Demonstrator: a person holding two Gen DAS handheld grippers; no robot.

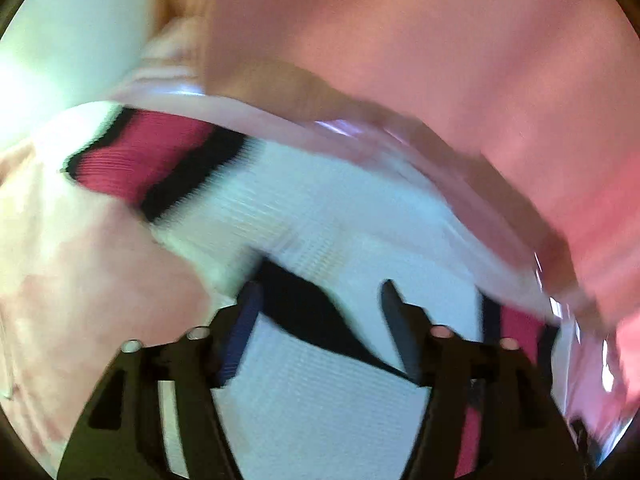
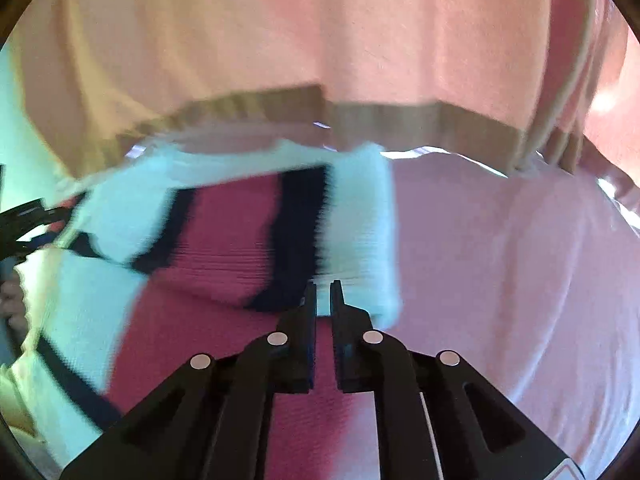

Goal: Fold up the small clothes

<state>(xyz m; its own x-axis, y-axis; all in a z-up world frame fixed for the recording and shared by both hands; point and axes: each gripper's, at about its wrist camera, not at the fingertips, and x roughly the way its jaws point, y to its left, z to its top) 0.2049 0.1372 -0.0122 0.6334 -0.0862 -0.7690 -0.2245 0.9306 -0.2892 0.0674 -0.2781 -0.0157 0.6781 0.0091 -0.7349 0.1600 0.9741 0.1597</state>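
A small knit garment (image 1: pixel 304 224), white with pink and black bands, lies on a pink cloth-covered surface. My left gripper (image 1: pixel 320 300) is open just over its white part, a finger on each side of a black band. In the right wrist view the same garment (image 2: pixel 232 240) has a layer doubled over. My right gripper (image 2: pixel 324 296) is shut on the white edge of that layer. The left gripper (image 2: pixel 28 224) shows at the far left edge of this view. Both views are blurred by motion.
A pink cloth (image 2: pixel 520 272) covers the surface to the right of the garment. A person in a pink top (image 2: pixel 320 32) with a ribbed hem stands close behind the surface's far edge. A glossy transparent edge (image 1: pixel 400 140) runs along the surface.
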